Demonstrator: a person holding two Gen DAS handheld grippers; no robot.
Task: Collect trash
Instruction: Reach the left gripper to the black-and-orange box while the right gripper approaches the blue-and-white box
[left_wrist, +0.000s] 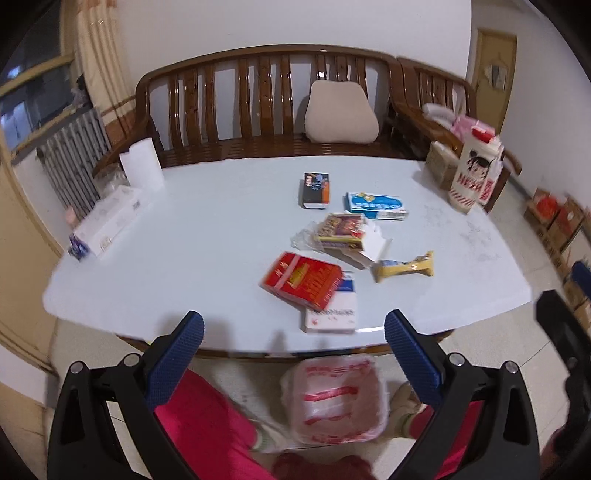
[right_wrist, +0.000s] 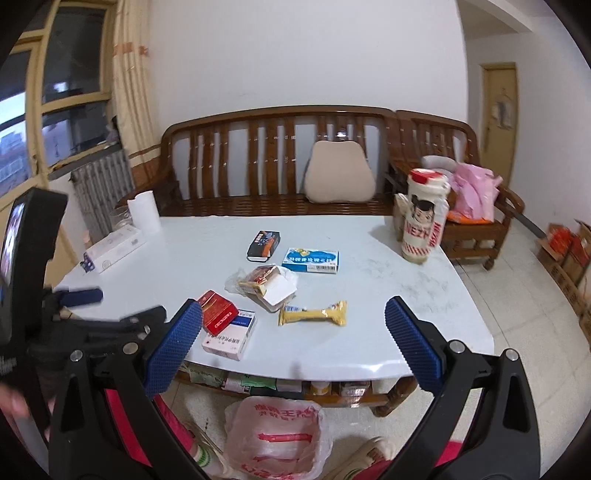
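Both tools are wide open and hold nothing: the left tool (left_wrist: 293, 334) hangs over the near edge of the bench (left_wrist: 207, 236), and the right tool (right_wrist: 293, 323) hangs over the near edge too, a bit further right. The trash lies in a loose bunch on the middle of the bench. A yellow snack wrapper (right_wrist: 313, 314) lies flat with its long side going left to right, crinkled at both ends. Just left of it, a red box (right_wrist: 218, 312) leans tilted on top of a white box with a blue stripe (right_wrist: 231, 338), which points away from the near edge. The red box has yellow writing, but it is too blurry to read. Behind them sits an open, torn packet (right_wrist: 267, 286) with clear plastic and a white flap sticking up. Further back lies a blue and white box (right_wrist: 311, 260), long side left to right, and beside it a small black box (right_wrist: 263, 245) with an orange picture. The writing on these is too small to read. On the floor by the near edge stands a bin lined with a thin plastic bag (right_wrist: 275, 439), with red print on it. At the far right of the bench stands a tall white bag with a cartoon face (right_wrist: 424, 221). At the far left are a paper roll (right_wrist: 144, 212) and a long white box (right_wrist: 112, 249). A wooden sofa (right_wrist: 258, 162) with a beige cushion (right_wrist: 340, 173) stands behind the bench.
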